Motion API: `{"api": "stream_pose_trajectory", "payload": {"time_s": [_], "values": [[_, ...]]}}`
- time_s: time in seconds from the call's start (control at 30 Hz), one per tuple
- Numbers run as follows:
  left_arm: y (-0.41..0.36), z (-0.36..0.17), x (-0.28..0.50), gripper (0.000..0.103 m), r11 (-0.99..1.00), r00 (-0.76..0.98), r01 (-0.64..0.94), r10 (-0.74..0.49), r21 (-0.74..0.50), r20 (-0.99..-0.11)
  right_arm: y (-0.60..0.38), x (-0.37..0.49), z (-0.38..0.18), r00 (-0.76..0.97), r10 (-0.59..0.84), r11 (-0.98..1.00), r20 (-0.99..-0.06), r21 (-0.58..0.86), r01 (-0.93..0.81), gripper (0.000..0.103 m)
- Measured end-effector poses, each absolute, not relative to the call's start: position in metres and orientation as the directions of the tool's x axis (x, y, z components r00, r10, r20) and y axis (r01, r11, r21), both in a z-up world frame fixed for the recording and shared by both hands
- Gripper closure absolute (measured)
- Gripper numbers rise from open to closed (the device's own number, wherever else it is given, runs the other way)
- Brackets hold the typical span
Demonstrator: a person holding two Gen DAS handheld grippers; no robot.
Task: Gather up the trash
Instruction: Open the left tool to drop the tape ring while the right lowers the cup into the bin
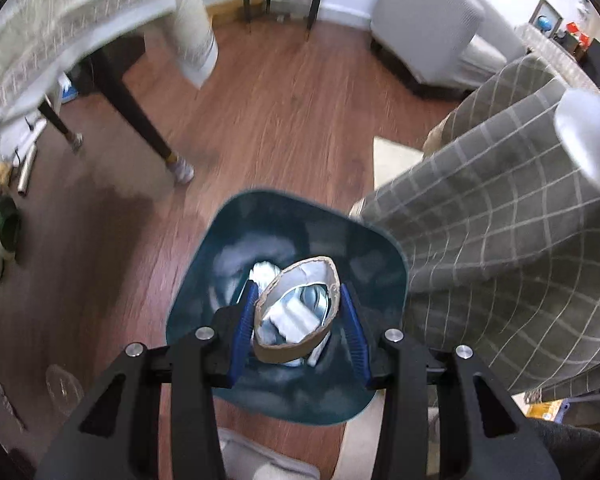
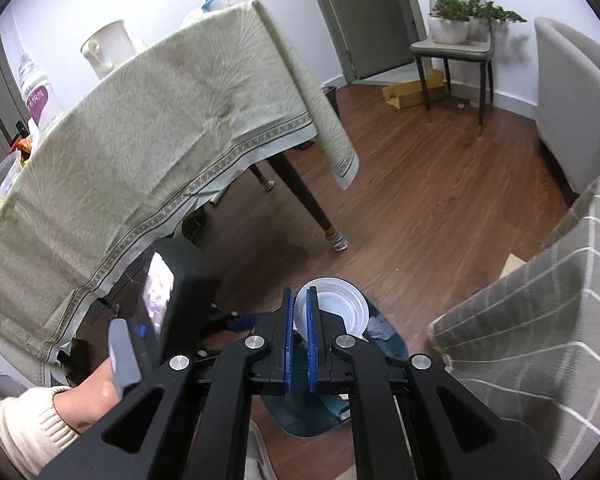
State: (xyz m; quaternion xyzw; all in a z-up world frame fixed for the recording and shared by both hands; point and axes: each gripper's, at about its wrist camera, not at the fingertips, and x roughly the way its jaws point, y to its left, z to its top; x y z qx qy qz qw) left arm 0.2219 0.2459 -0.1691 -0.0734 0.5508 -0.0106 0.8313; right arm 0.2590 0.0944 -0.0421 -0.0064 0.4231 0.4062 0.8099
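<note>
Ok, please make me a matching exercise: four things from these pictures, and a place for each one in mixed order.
Things:
1. brown cup
2. white cup
3. bin
4. plant

Places:
A. on the chair
B. gripped in the right jaws
C. on the floor
D. gripped in the left jaws

Pairs: 1-D, 2-B, 3-C, 4-A

My left tongs (image 1: pixel 296 320) and right tongs (image 2: pixel 300 332) are matte black frames with silver round screws and ribbed blue pads (image 2: pixel 287 336). My sleeve (image 2: pixel 16 420) is cream ribbed knit.
</note>
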Motion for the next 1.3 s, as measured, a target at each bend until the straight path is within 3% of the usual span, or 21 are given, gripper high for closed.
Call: {"api": "stream_pose_trajectory", "payload": {"time_s": [0.13,0.2,0.27,0.4,0.8,1.3], "values": [[0.254,-0.187,0.218,0.057,0.988,0.321,-0.076,-0.103,-0.134,-0.942,0.109,0.259,-0.046,0.295,0.651,0.664,-0.699,0.337,-0.668,0.097],[0.259,-0.191,0.217,0.051,0.988,0.302,-0.088,-0.098,-0.13,-0.948,0.113,0.26,-0.049,0.289,0.649,0.663,-0.704,0.337,-0.669,0.097],[0.264,-0.192,0.216,0.038,0.987,0.298,-0.103,-0.088,-0.123,-0.95,0.117,0.261,-0.053,0.282,0.644,0.664,-0.711,0.336,-0.668,0.097],[0.272,-0.187,0.214,0.036,0.984,0.312,-0.116,-0.096,-0.138,-0.945,0.124,0.264,-0.064,0.265,0.627,0.671,-0.733,0.335,-0.661,0.097],[0.299,-0.137,0.202,0.036,0.973,0.47,-0.166,-0.065,-0.16,-0.88,0.143,0.267,-0.096,0.215,0.585,0.683,-0.783,0.332,-0.65,0.097],[0.299,-0.068,0.187,0.051,0.977,0.641,-0.136,-0.041,-0.166,-0.767,0.168,0.266,-0.154,0.098,0.528,0.693,-0.843,0.361,-0.624,0.097]]}}
